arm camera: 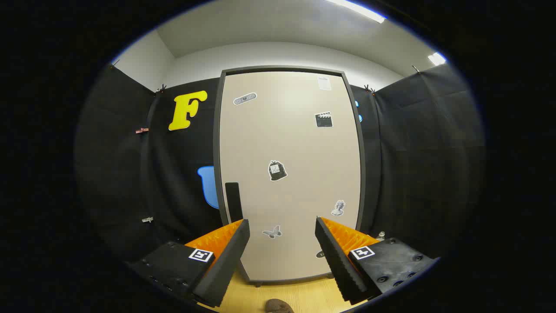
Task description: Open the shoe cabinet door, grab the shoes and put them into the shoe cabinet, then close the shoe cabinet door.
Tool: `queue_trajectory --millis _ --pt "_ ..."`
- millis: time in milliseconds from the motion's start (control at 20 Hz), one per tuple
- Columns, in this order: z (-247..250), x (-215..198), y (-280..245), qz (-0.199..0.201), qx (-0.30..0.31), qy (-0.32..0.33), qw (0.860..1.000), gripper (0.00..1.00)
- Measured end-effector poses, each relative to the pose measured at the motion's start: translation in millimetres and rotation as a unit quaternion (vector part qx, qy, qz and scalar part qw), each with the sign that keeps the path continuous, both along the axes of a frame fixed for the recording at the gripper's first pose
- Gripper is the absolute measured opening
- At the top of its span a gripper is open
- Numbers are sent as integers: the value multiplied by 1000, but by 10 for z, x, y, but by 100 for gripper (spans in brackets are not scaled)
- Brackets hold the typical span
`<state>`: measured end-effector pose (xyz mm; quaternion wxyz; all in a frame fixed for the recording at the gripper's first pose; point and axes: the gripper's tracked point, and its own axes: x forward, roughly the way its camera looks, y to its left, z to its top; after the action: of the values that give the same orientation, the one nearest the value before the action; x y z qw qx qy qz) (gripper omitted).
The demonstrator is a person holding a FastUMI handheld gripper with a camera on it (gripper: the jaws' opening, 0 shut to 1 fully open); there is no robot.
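Straight ahead of us stands the shoe cabinet [290, 174], its pale door [295, 143] shut and dotted with stickers, a dark handle [233, 201] along its left edge. Our claw [282, 248] hangs spread wide with nothing between its fingers, well short of the door. Just below the fingers, on the wooden floor [304, 295], a brown shape that may be a shoe [278, 306] peeks in. We judge the first step is in hand: opening the door. Next we need to bring the claw to the handle and close on it
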<state>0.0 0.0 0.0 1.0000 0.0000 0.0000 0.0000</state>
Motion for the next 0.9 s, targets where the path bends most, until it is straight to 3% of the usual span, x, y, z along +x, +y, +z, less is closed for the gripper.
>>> queue_trajectory --millis 900 --pt "-57 134 227 15 -5 6 1000 98"
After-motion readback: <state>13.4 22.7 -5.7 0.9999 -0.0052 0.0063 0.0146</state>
